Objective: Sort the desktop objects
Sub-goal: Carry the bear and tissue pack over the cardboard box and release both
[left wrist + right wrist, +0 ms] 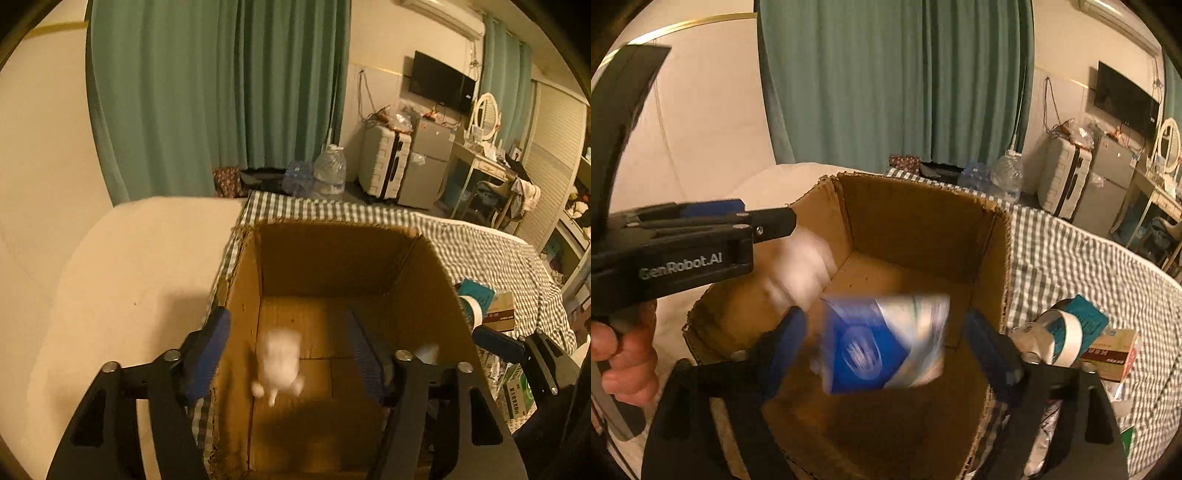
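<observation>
An open cardboard box (332,223) stands on a checked cloth, and both grippers hang over it. My left gripper (288,354) is open, one blue finger outside the box's left wall, the other inside. A small white object (279,365), blurred, is loose between the fingers above the box floor, touching neither pad. In the right wrist view my right gripper (886,343) is open over the box (916,184). A blue and white packet (882,343), blurred and tilted, floats between its fingers with a gap on each side. A hand (624,350) holds the left gripper (775,223) at the left.
To the right of the box on the checked cloth (1071,251) lie a white tape roll (1063,332), a teal item (1089,317) and a small carton (1112,354). A pale cushion (110,277) lies left of the box. Water bottles (328,170) and a suitcase (384,162) stand behind.
</observation>
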